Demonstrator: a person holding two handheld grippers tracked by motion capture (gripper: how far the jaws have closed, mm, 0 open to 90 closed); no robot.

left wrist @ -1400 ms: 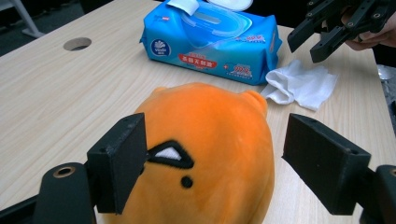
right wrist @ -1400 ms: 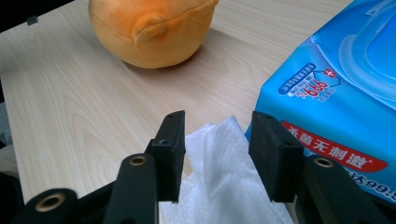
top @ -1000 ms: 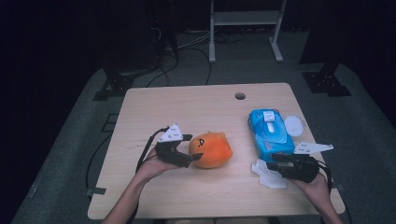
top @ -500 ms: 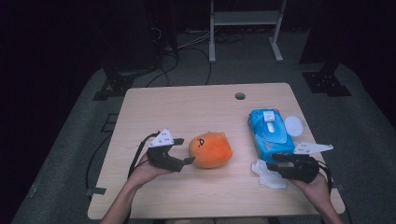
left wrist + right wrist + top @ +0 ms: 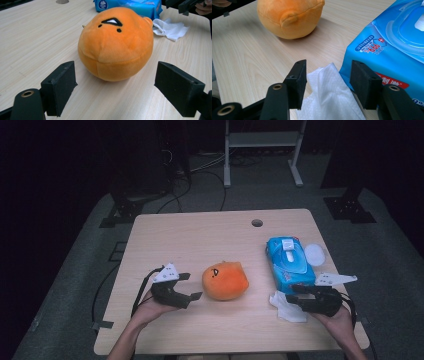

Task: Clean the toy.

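An orange plush ball (image 5: 225, 280) with a small face lies on the wooden table (image 5: 200, 235). My left gripper (image 5: 191, 286) is just left of it, open, with a small gap to the plush. In the left gripper view the plush (image 5: 116, 45) sits just beyond the gripper (image 5: 117, 75), between the lines of the two spread jaws. A crumpled white wipe (image 5: 287, 305) lies at the near end of a blue wipes pack (image 5: 290, 262). My right gripper (image 5: 295, 295) is over it, open. In the right gripper view the wipe (image 5: 329, 100) rises between the jaws of that gripper (image 5: 329, 75), unpinched.
A round white lid (image 5: 315, 252) lies right of the blue pack (image 5: 392, 42). A cable hole (image 5: 257, 223) is at the table's far edge. The plush (image 5: 289, 15) lies ahead of the right gripper. Dark floor, cables and a metal stand (image 5: 262, 140) lie beyond the table.
My left gripper has drawn back from the plush, toward the left and the near edge. The plush stays where it was. The right gripper and the wipe have not moved.
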